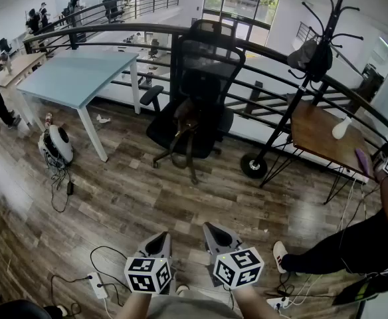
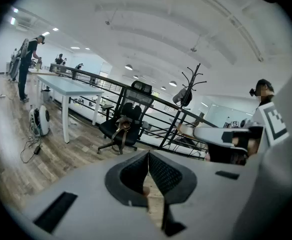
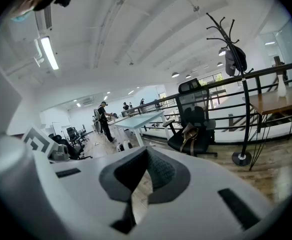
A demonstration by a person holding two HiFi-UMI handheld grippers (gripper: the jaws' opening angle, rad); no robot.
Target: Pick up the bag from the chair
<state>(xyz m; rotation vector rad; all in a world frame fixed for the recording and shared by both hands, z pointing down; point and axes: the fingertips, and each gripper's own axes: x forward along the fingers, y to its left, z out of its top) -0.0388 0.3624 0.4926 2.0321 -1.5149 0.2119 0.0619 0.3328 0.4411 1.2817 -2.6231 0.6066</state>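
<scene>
A brown bag (image 1: pixel 185 121) with hanging straps lies on the seat of a black office chair (image 1: pixel 200 72) in the middle of the head view. Both grippers are held low at the bottom edge, well short of the chair. My left gripper (image 1: pixel 161 237) and my right gripper (image 1: pixel 210 228) are side by side, each shut with nothing between its jaws. The left gripper view shows its jaws (image 2: pixel 148 155) closed together, with the chair (image 2: pixel 132 115) and the bag (image 2: pixel 120 129) far ahead. From the right gripper (image 3: pixel 145 152), also closed, the bag (image 3: pixel 189 134) sits on the chair (image 3: pixel 198 124) in the distance.
A pale blue table (image 1: pixel 81 75) stands left of the chair, a black coat stand (image 1: pixel 293 111) and a wooden table (image 1: pixel 321 137) to its right, a curved railing (image 1: pixel 260 52) behind. A white round appliance (image 1: pixel 56 145), cables and a power strip (image 1: pixel 97 285) lie on the floor. A person's leg (image 1: pixel 343 248) is at right.
</scene>
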